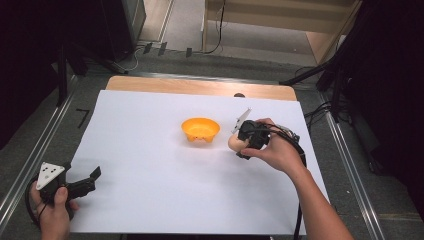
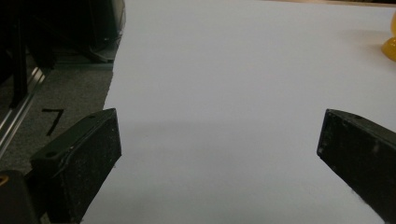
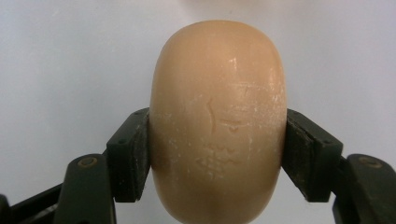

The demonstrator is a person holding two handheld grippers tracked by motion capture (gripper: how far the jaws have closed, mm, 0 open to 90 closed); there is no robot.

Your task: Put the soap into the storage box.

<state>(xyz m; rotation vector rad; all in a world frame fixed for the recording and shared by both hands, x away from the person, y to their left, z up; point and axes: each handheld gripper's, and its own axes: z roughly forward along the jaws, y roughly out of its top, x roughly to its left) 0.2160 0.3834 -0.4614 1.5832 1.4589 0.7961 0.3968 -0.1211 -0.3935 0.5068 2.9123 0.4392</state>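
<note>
A tan oval bar of soap [image 3: 217, 121] is squeezed between the two black jaws of my right gripper [image 3: 217, 154]. From above, the soap [image 1: 234, 143] pokes out left of that gripper [image 1: 241, 146], just right of a small orange bowl [image 1: 200, 129] on the white sheet. My left gripper [image 1: 89, 181] rests at the sheet's near left corner, jaws wide apart and nothing between them. Its own view shows both fingers [image 2: 81, 161] spread over bare white paper, with the orange bowl [image 2: 390, 44] at the far right edge.
The white sheet [image 1: 150, 185] covers a wooden table [image 1: 200, 86]. Metal rails [image 1: 30, 150] run along both sides, with dark floor and black stands beyond. A black cable [image 1: 300, 200] trails from the right gripper along the person's forearm.
</note>
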